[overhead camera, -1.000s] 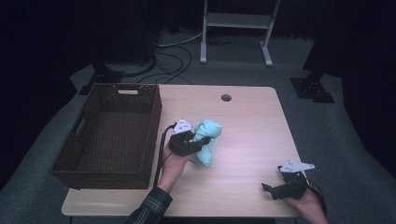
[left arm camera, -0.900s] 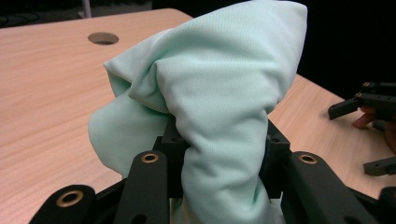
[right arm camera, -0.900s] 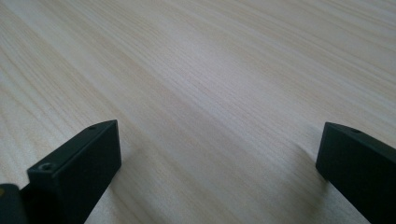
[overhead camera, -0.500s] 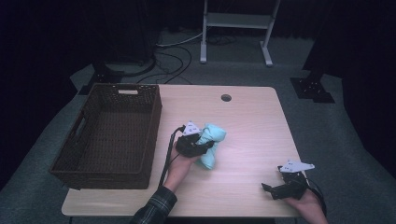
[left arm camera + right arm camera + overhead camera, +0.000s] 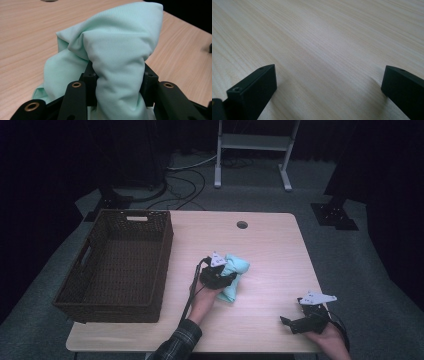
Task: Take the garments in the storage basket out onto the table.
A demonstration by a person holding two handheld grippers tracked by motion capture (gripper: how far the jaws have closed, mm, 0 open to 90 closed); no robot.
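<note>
Dark floor rings the pale wooden table [image 5: 270, 245], whose far edge faces a white metal stand [image 5: 252, 142] and loose cables [image 5: 180, 180]. Along the table's left side sits a brown wicker basket [image 5: 80, 292], its near corner reaching almost to the front edge and its right wall just left of the person's left forearm. Near the middle of the table lies a mint cloth [image 5: 235, 275], bunched up and resting on the wood. The left gripper [image 5: 220, 279] has its jaws on either side of a thick fold of it; in the left gripper view the cloth [image 5: 112, 57] bulges up between the jaws, which have just been easing apart while the pads press the fold. Bare wood lies all around the cloth toward the far edge, where a small round hole [image 5: 242, 225] sits. The right gripper [image 5: 292, 324] rests low near the front right corner, jaws wide apart over bare table [image 5: 324, 42], well apart from the cloth.
</note>
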